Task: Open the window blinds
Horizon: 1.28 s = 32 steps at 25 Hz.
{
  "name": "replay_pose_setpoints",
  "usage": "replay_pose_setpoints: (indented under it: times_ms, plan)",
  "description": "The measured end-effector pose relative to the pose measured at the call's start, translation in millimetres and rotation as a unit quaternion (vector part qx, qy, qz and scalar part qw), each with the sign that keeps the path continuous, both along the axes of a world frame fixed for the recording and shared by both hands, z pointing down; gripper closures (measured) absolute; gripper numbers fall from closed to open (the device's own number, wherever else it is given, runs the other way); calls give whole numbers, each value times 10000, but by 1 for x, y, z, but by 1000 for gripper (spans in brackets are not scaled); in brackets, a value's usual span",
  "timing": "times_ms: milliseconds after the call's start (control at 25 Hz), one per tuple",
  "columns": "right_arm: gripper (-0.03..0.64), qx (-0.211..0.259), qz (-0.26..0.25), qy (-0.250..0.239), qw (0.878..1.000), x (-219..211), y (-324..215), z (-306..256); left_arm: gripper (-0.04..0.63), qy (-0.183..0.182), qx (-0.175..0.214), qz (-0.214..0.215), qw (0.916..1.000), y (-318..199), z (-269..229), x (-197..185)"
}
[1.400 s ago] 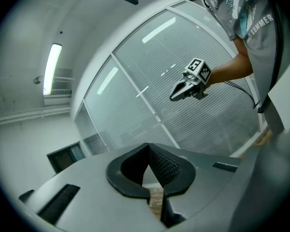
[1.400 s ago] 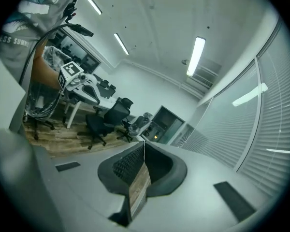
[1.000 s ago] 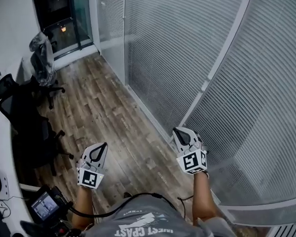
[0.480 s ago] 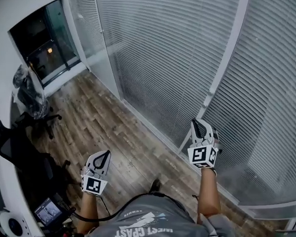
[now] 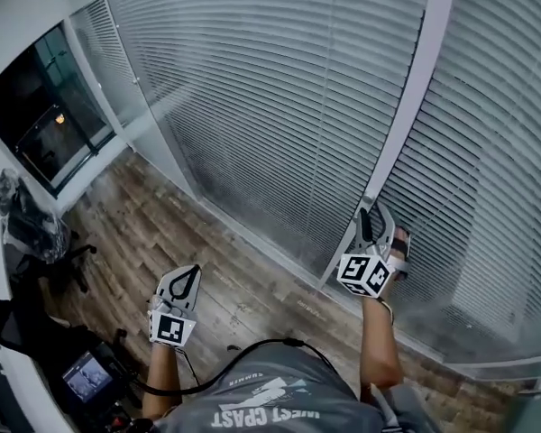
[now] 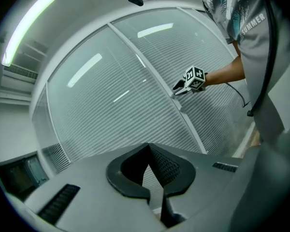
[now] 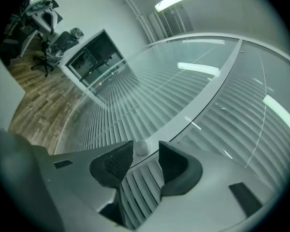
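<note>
Office partition blinds [image 5: 279, 106]: right gripper [image 5: 376, 216] jaws just spread, the small, probably slick white knob [image 7: 141, 147] at their 12 o'clock wants a firm side pinch, left gripper [image 5: 191, 271] pressed together, empty.

Right gripper [image 5: 377, 215] is up against the window blinds [image 5: 252, 97], tips at the foot of the white frame post [image 5: 406, 106]. Its jaws have just been opening and stand apart; what lies between them is not discernible. Left gripper [image 5: 191, 273] is well to its left and lower, over the wood floor [image 5: 162, 233], jaws together.
</note>
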State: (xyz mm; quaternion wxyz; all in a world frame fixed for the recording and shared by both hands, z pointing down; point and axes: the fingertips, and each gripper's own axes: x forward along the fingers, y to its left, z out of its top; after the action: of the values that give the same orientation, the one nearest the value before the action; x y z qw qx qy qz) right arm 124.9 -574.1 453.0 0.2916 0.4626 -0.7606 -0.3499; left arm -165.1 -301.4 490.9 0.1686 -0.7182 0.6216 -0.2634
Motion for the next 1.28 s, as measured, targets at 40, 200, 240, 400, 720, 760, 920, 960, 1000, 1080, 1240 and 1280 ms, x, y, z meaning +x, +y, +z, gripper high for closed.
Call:
replay_pose_setpoints:
  times_ms: [40,200,240,400,720,760,920,960,1000,1080,1240,1280]
  plan:
    - [495,10,-162,121,9998,12,54,-1,592,45,26,-123,9999,59,-1,22]
    - [495,186,113,236,9995,32,134,-11,592,20,64,313,9995,97,-15,41]
    - [495,243,206,245,9992,29,131,-12,592,8,67,438,9990,82,-16,36]
    - [495,367,718,216,9965,10,97,-10,592,-34,124,867,9962,21,-21,-3]
    - [499,457,1821,-1103,9760,31,103,4,592,-53,382,1416,9892,-18,-19,-80]
    - [499,406,1919,-1464,9696,34,104,3,592,-3,399,1468,9884,-20,-19,-87]
    - [500,51,2076,-3624,9086,42,102,-3,592,102,403,1698,9846,-30,-16,-110]
    - [500,-131,2062,-4318,8780,54,106,-2,592,100,405,1761,9835,-27,-15,-104]
    - [500,-317,2026,-4987,8421,70,112,0,592,131,419,1812,9825,-22,-15,-93]
    - [500,-532,1905,-6056,7708,99,123,2,592,211,475,1883,9807,-17,-18,-74]
    - [500,-630,1748,-6750,7140,63,113,-1,592,346,522,2075,9762,-30,-16,-114]
    - [500,-602,1823,-6548,7310,47,109,-2,592,397,509,2110,9753,-35,-14,-130]
